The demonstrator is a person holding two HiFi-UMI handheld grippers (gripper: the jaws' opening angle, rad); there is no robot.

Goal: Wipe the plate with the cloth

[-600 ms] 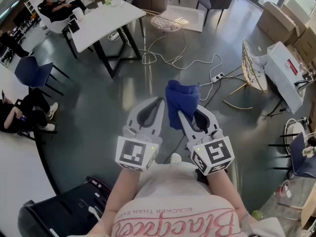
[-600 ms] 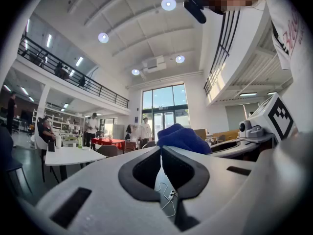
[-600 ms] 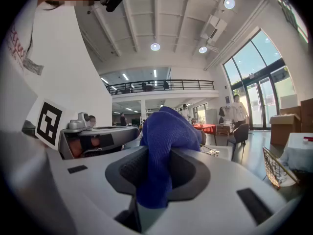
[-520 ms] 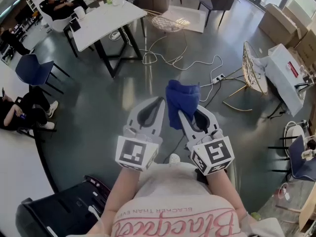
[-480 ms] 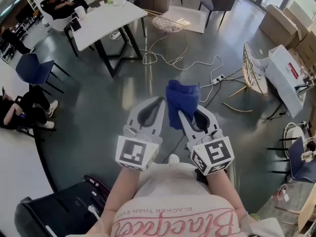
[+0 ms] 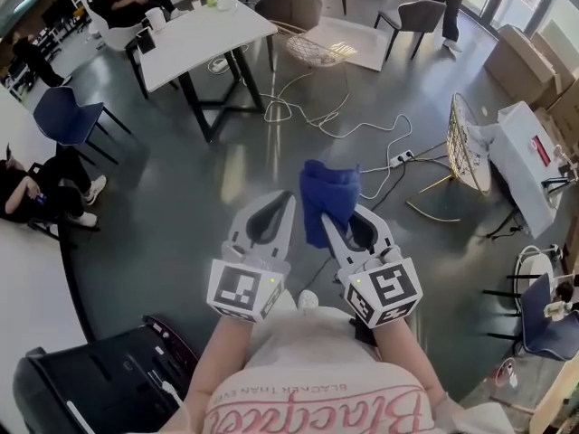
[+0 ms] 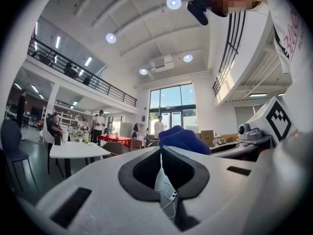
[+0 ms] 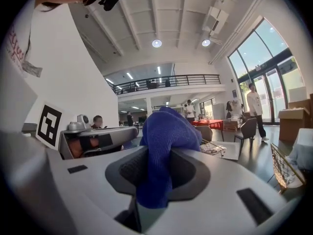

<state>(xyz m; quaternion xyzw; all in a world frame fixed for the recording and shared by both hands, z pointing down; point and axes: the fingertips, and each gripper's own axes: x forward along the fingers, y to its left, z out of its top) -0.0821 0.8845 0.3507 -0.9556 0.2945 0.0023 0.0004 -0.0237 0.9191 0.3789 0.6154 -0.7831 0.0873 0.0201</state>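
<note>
My right gripper (image 6: 326,215) is shut on a blue cloth (image 6: 327,191), which bunches up above its jaws and hangs down between them (image 8: 164,141). My left gripper (image 6: 289,195) is right beside it, shut with nothing between its fingers (image 7: 160,148). Both are held level in front of the person's chest, above the grey floor. In the left gripper view the cloth (image 7: 183,137) shows just past the jaw tips. No plate is in any view.
A white table (image 6: 204,34) with chairs stands far ahead, and cables (image 6: 308,107) trail over the floor. Wire baskets (image 6: 466,147) and boxes sit at the right, a black case (image 6: 99,378) at the lower left. People sit at the left.
The head view has tilted a little, so the room has slid down in the picture. Both grippers stay side by side and the cloth stays in the right jaws.
</note>
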